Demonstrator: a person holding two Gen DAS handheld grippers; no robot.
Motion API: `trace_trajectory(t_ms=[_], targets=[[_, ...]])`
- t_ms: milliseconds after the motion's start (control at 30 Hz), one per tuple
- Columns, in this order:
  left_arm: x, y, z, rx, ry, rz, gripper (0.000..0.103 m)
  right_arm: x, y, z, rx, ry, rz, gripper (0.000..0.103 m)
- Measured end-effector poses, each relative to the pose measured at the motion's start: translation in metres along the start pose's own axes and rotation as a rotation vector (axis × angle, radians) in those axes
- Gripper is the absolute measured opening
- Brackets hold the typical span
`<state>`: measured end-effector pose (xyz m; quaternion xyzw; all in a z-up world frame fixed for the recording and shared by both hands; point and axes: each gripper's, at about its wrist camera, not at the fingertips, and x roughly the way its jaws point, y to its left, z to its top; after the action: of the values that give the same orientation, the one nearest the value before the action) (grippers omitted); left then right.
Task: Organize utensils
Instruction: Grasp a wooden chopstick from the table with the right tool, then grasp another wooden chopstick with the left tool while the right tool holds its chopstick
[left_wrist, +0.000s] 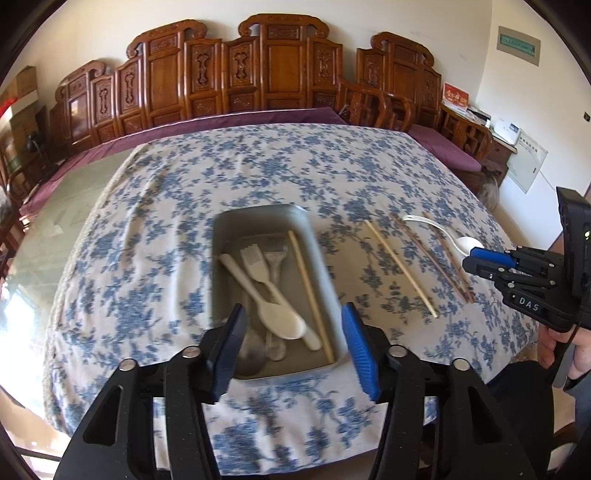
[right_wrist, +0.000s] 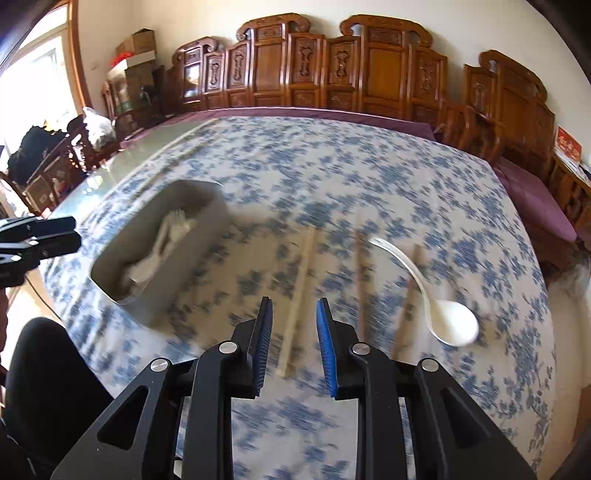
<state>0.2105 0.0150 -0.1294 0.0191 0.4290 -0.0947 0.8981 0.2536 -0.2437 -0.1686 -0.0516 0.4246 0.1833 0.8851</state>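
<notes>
Two tongs hang over a table (left_wrist: 155, 192) spread with a blue flowered cloth (left_wrist: 258, 170), and behind it runs a long carved wooden bench (left_wrist: 258, 74) with a purple cushion (left_wrist: 443, 147).

On the cloth sits a grey oblong tray (left_wrist: 221, 236). It holds a pale spoon (left_wrist: 275, 317), a pale fork (left_wrist: 255, 266) crossing it, a greyer fork (left_wrist: 275, 258) beside that and one light chopstick (left_wrist: 310, 291) along the tray's right wall; the blur hides what else lies at the bottom.

Right of the tray, on the cloth and apart from it, lie a light chopstick (left_wrist: 400, 269), two darker brown chopsticks (left_wrist: 432, 258) and a white ladle spoon (left_wrist: 443, 232), its bowl toward the near edge and its handle crossing the brown chopsticks.

The left tongs (left_wrist: 291, 347) are released, blue pads spread wide, grasping nothing, above the near end of the tray. The right tongs (right_wrist: 293, 339) are also released, the gap narrower, gripping nothing; from their own camera the light chopstick (right_wrist: 295, 314) shows between the pads, and the ladle spoon (right_wrist: 452, 325) lies to the right. Whether the pads touch the cloth I cannot tell. In the left view the right tongs (left_wrist: 476, 260) hover beside the ladle spoon's bowl
</notes>
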Motion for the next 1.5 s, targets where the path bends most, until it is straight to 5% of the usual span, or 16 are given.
trace_trajectory(t_ms=[467,600,867,1167,1500], targets=[[0.036,-0.061,-0.001,0.050,0.042,-0.003,0.057,0.069,-0.045,-0.023,0.034,0.106,-0.036,0.026],[0.046,-0.072,0.001,0.072,0.058,0.000,0.057,0.081,-0.048,-0.023,0.020,0.137,-0.074,0.013],[0.063,-0.090,0.004,0.100,0.080,-0.010,0.057,0.071,-0.048,-0.031,0.030,0.168,-0.058,0.006],[0.094,-0.112,0.017,0.119,0.113,-0.020,0.057,0.027,-0.055,-0.035,0.087,0.099,-0.004,0.006],[0.131,-0.138,0.033,0.131,0.147,-0.036,0.044,0.017,-0.077,-0.030,0.148,0.068,-0.001,0.006]])
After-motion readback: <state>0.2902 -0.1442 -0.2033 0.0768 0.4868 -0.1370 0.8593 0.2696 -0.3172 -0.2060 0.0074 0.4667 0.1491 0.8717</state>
